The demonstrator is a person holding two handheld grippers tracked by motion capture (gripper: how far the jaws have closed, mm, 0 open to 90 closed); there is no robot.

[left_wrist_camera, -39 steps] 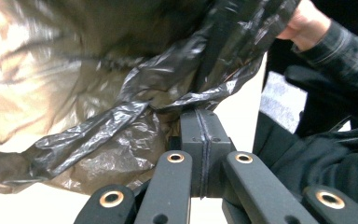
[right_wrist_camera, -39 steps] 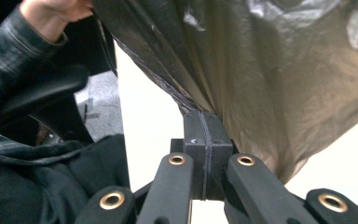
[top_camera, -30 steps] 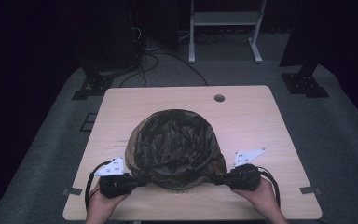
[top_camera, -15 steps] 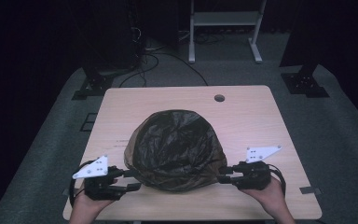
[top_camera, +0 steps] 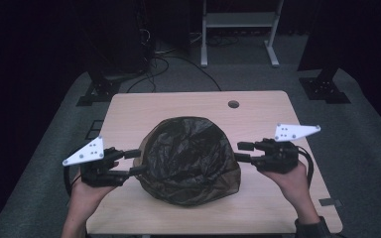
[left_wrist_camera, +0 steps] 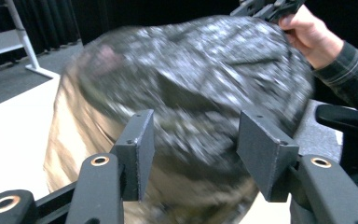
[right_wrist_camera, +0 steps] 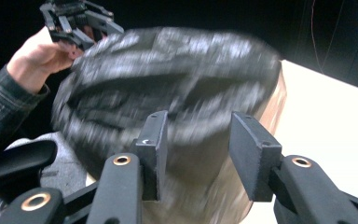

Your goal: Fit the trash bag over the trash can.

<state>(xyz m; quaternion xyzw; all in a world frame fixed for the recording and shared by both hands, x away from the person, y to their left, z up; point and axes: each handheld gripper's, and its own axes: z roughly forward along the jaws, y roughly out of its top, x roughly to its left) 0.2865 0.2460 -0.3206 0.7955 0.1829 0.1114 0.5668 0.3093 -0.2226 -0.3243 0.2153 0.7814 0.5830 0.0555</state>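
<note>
A crumpled black plastic bag (top_camera: 191, 158) is draped over a rounded tan object in the middle of the wooden table (top_camera: 178, 106). My left gripper (top_camera: 135, 161) hovers at the bag's left side and my right gripper (top_camera: 242, 151) at its right side. Both have just been opening, and both pairs of jaws stand apart with nothing between them. In the left gripper view the bag (left_wrist_camera: 191, 84) bulges just beyond my left gripper (left_wrist_camera: 193, 135), with tan material (left_wrist_camera: 74, 135) under it. The right gripper view has the bag (right_wrist_camera: 168, 79) blurred past my right gripper (right_wrist_camera: 198, 140).
A small round hole (top_camera: 233, 104) sits near the table's far edge. Behind the table stand a white frame (top_camera: 238, 29), two black stand bases (top_camera: 99, 91) (top_camera: 325, 87) and floor cables. A strip of tape (top_camera: 330, 202) marks the table's near right corner.
Both grippers were shut at the bag's lower edges; they have opened, risen and drawn outward to the bag's sides. The bag stays in place.
</note>
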